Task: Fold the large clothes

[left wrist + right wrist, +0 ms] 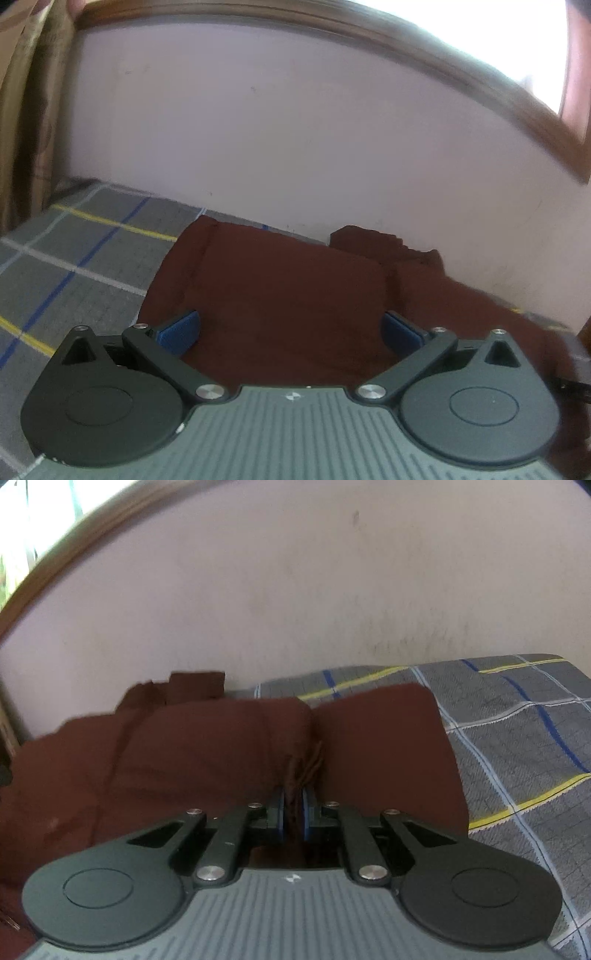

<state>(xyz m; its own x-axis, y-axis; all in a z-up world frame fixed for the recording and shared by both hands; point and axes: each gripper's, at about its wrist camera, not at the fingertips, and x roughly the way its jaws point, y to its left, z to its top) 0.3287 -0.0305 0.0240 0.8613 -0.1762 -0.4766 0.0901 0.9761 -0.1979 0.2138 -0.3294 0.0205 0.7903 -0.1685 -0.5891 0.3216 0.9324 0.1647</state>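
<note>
A large dark maroon garment lies spread on a bed with a grey checked sheet. In the left wrist view my left gripper is open, its blue pads wide apart just above the cloth, holding nothing. In the right wrist view the same garment lies across the bed. My right gripper is shut on a bunched pinch of the maroon cloth, which puckers into folds just ahead of the blue pads.
A pale pink wall runs close behind the bed. A wooden window frame sits above it. A brown curtain hangs at the far left. The grey checked sheet shows bare to the right of the garment.
</note>
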